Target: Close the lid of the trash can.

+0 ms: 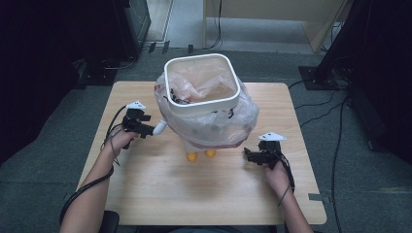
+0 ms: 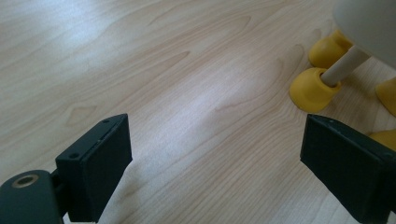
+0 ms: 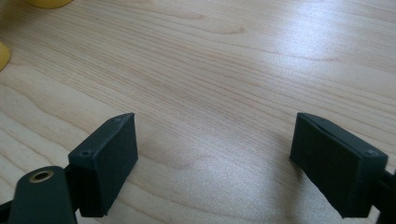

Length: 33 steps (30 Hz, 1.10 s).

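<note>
- At far left of the high view, dark floor (image 1: 43,160) beside the wooden table (image 1: 160,194).
- On the left part of the table, left gripper (image 1: 154,129) held in a hand (image 1: 119,141), with a cable (image 1: 85,191) trailing back along the forearm.
- Jaws of this gripper wide apart in the left gripper view, gripping nothing, only bare wood between them.
- Just ahead of these jaws, near the bin but not touching it, a pale tip pointing at the bag.
- In the middle, standing upright on the table, white bin (image 1: 202,80) with a square rim, raised on thin legs with yellow feet (image 1: 193,156).
- In the left gripper view, one yellow foot (image 2: 312,88) close by at upper right, a pale leg (image 2: 344,65) rising from it slanted, more feet behind.
- Around the bin, translucent plastic bag (image 1: 243,114), folded over the rim and hanging loose outside, with some red print and dark marks.
- On the right part of the table, right gripper (image 1: 248,154) in the other hand (image 1: 277,177), with a grey three-cornered plate (image 1: 271,137) on top.
- Jaws open wide in the right gripper view too, empty, wood grain between them; a bit of yellow foot (image 3: 45,2) at the upper left edge.
- Right gripper near the lower edge of the bag, apart from it.
- At far right, cables (image 1: 335,111) on the floor.
</note>
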Each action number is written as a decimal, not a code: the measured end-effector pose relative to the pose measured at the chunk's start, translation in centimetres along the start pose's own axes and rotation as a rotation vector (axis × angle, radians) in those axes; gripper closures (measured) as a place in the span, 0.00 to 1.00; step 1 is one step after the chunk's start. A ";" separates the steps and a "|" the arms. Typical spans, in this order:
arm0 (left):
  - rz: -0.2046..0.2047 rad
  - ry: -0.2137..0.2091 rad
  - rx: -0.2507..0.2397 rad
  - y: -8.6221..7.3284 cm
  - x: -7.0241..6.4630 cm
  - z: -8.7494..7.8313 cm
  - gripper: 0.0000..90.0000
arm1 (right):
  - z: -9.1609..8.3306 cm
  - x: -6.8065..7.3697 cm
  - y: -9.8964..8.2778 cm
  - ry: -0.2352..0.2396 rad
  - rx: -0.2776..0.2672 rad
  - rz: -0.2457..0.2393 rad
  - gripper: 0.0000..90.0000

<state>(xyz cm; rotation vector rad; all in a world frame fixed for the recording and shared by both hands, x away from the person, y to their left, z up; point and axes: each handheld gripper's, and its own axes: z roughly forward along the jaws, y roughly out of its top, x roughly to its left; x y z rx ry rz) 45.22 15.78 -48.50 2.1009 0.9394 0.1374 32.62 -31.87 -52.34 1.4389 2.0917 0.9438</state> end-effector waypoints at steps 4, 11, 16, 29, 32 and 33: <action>-0.003 -0.005 0.002 -0.6 0.0 0.4 0.10 | 0.0 0.0 0.0 0.000 0.000 0.000 0.16; 0.015 -0.002 0.013 -1.7 -0.2 1.1 0.10 | 0.0 0.0 0.0 0.002 0.000 -0.001 0.16; 0.035 0.006 -0.014 -2.3 -0.5 1.4 0.10 | 0.0 0.0 0.0 0.003 -0.001 -0.003 0.16; 0.058 0.038 -0.030 -3.2 -0.8 1.7 0.10 | 0.0 0.0 0.0 0.007 -0.001 -0.007 0.16; 0.078 0.057 -0.020 -3.1 -1.0 1.8 0.10 | 0.0 0.0 0.0 0.008 -0.001 -0.008 0.16; 0.084 0.063 -0.017 -3.1 -1.1 1.8 0.10 | 0.0 0.0 0.0 0.008 -0.001 -0.008 0.16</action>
